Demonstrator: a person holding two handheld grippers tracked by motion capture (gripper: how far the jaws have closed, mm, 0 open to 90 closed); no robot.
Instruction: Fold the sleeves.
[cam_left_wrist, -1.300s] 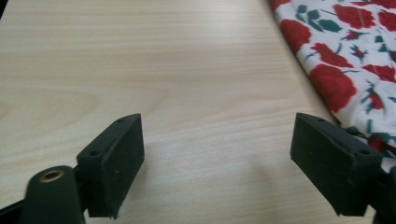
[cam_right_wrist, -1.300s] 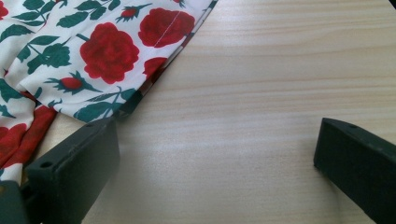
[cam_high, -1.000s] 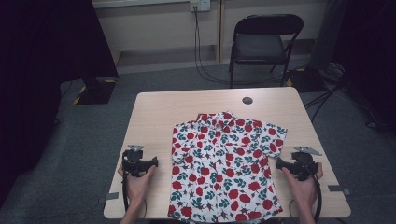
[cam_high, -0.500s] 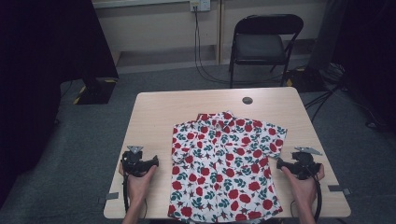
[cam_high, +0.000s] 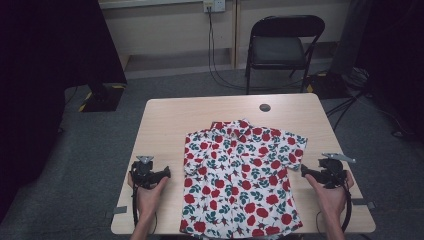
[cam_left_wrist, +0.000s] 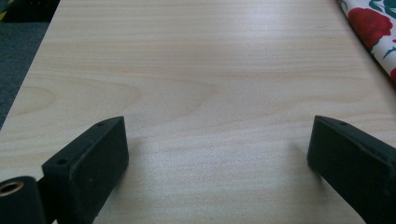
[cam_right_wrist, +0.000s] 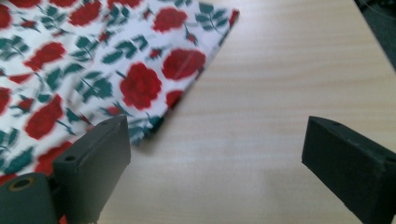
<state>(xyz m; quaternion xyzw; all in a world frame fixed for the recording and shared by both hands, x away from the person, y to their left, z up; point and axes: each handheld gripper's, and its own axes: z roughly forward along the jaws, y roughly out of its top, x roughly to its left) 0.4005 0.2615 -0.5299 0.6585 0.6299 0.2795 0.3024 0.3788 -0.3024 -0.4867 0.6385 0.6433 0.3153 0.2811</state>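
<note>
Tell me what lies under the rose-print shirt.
The rose-print shirt lies spread flat on the light wooden table, whose bare top shows around it. Its bottom hem reaches the near edge. Whatever else might lie beneath is covered by the cloth.

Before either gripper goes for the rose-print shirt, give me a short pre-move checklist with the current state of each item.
1. Shirt lies spread flat on the table: ok.
2. Left gripper open, nothing between its jaws: ok.
3. Right gripper open, holding nothing; its jaws have just been closing a little: ok.
4. Both grippers off the cloth: ok.
5. Black disc well away from the shirt: ok.
6. Hem fully on the table: cannot tell.
</note>
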